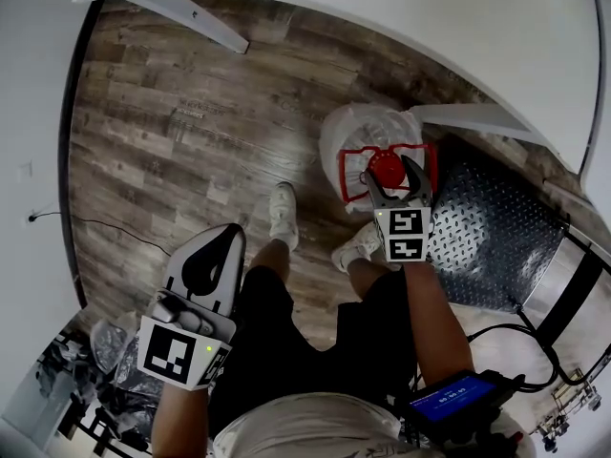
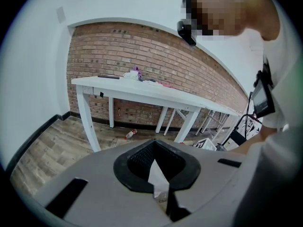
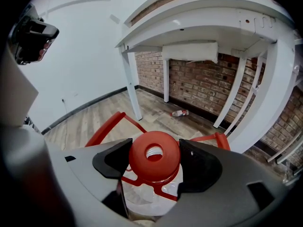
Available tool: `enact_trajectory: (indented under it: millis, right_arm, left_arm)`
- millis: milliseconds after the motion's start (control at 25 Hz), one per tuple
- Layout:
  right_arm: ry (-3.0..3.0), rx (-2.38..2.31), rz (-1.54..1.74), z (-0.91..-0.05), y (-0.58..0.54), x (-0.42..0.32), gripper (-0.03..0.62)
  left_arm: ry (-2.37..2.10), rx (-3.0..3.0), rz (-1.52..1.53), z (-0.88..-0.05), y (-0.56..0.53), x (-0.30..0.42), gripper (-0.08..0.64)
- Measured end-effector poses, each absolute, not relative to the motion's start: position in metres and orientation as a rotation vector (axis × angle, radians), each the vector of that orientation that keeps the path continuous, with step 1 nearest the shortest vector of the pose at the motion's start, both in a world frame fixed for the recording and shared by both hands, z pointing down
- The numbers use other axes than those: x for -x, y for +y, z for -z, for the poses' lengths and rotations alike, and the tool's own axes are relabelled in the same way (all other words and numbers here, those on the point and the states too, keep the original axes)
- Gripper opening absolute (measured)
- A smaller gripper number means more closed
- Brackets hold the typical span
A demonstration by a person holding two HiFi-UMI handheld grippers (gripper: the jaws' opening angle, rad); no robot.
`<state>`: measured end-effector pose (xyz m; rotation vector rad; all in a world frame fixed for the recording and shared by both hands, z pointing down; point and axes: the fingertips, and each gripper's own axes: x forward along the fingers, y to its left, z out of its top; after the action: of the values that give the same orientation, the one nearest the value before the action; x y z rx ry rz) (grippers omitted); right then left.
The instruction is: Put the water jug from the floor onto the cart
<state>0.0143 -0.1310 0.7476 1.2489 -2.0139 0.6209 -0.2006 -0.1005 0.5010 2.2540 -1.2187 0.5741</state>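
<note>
The water jug (image 1: 355, 130) stands on the wood floor, clear-bodied with a red cap (image 1: 388, 167) and a red handle frame (image 1: 349, 163). My right gripper (image 1: 390, 176) reaches down onto its top. In the right gripper view the two dark pads sit tight against either side of the red cap (image 3: 155, 156), so the right gripper (image 3: 155, 161) is shut on it. The cart's diamond-plate deck (image 1: 496, 232) lies low, just right of the jug. My left gripper (image 1: 211, 260) hangs at the left, away from the jug, shut and holding nothing (image 2: 156, 168).
A white table (image 1: 401, 22) spans the top, one leg (image 1: 196, 14) at the upper left. The person's shoes (image 1: 283, 214) stand beside the jug. A small bottle (image 3: 180, 112) lies by the brick wall. A cable (image 1: 105, 225) and clutter (image 1: 105, 361) lie at the left.
</note>
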Motion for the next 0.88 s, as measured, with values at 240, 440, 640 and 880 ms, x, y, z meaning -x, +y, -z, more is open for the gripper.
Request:
enact_trajectory:
  millis: [240,440,640,880]
  right_arm:
    - [-1.989,-1.26,-0.624,-0.746,-0.127,-0.015,0.311]
    - [-1.992,-1.273,-0.614,-0.727,-0.114,-0.011,0.311]
    - [-2.01,-1.317,-0.615,-0.68,-0.103,-0.009,0.311]
    - [-1.998,-1.367,-0.664,-0.603,-0.086,-0.011,0.311]
  left_arm:
    - [-1.21,-2.267,-0.572,-0.495,-0.1,0.204,0.0]
    - [-1.197,-2.279,-0.575,-0.487,-0.097,0.209,0.002]
    - [-1.151,-2.333,-0.548,-0.47,-0.102,0.201,0.002]
    - [-1.125,-2.387,-0.554,-0.444,-0.105,0.194,0.0]
